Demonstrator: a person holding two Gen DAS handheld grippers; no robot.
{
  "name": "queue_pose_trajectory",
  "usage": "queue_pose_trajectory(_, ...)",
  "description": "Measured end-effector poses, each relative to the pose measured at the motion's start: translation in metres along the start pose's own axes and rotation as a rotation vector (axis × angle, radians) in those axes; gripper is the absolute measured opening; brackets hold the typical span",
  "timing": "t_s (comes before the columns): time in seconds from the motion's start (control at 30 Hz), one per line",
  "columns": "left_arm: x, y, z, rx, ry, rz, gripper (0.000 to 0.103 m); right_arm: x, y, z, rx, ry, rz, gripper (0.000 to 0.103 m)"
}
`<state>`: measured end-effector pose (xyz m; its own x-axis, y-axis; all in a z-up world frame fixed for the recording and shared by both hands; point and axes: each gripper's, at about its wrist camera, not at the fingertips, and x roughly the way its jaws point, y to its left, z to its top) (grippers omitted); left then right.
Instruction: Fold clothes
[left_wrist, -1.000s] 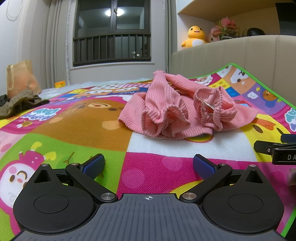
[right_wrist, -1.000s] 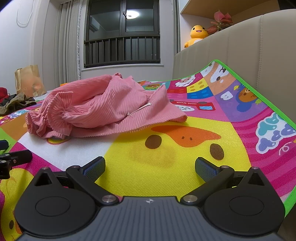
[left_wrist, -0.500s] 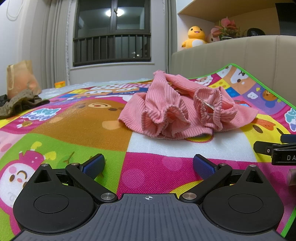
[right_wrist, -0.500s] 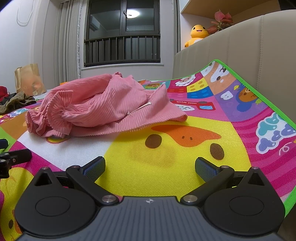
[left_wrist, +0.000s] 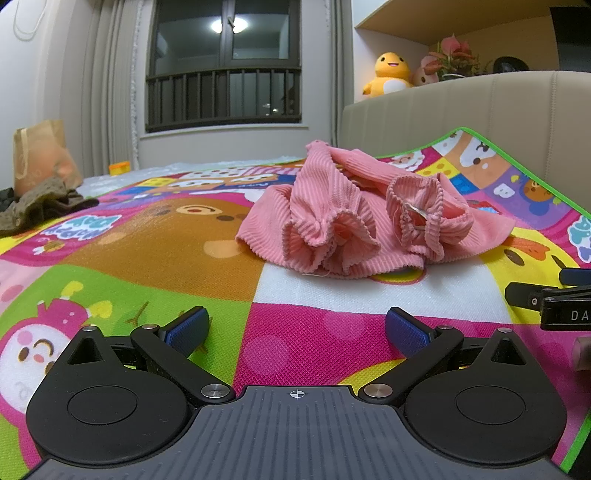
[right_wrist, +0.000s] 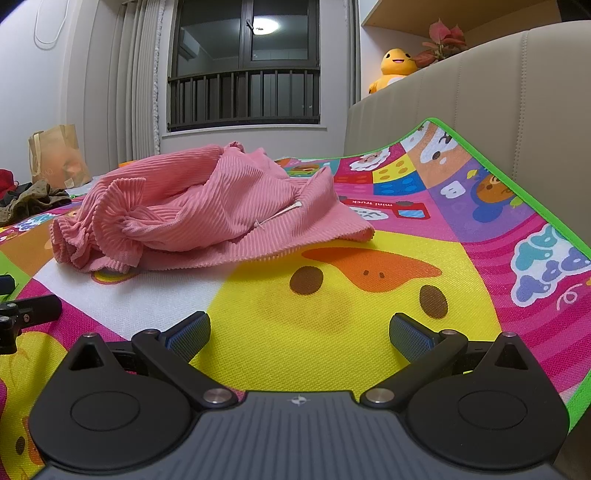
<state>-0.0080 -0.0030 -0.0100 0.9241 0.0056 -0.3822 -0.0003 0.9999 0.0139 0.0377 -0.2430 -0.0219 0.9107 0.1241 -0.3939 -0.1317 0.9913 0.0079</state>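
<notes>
A crumpled pink ribbed garment (left_wrist: 354, 218) lies in a heap on the colourful play mat (left_wrist: 147, 258). It also shows in the right wrist view (right_wrist: 207, 218), left of centre. My left gripper (left_wrist: 295, 328) is open and empty, low over the mat a short way in front of the garment. My right gripper (right_wrist: 299, 332) is open and empty, low over the yellow patch of the mat (right_wrist: 332, 314), to the right of the garment. Part of the right gripper shows at the right edge of the left wrist view (left_wrist: 554, 299).
A beige sofa back (left_wrist: 461, 110) rises behind the mat on the right, and the mat's green edge (right_wrist: 517, 184) curls up against it. A paper bag (left_wrist: 40, 155) and dark clothes (left_wrist: 37, 206) lie at the far left. A yellow plush toy (left_wrist: 388, 74) sits on the shelf.
</notes>
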Motion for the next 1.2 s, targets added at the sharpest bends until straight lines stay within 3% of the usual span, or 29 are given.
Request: queue_pose_trajectory(1.2,0.001,-0.0011,-0.0018,-0.001,-0.001,0.009,0.103,0.0019,-0.0033,0.0004,0.011,0.023,0.013,0.103)
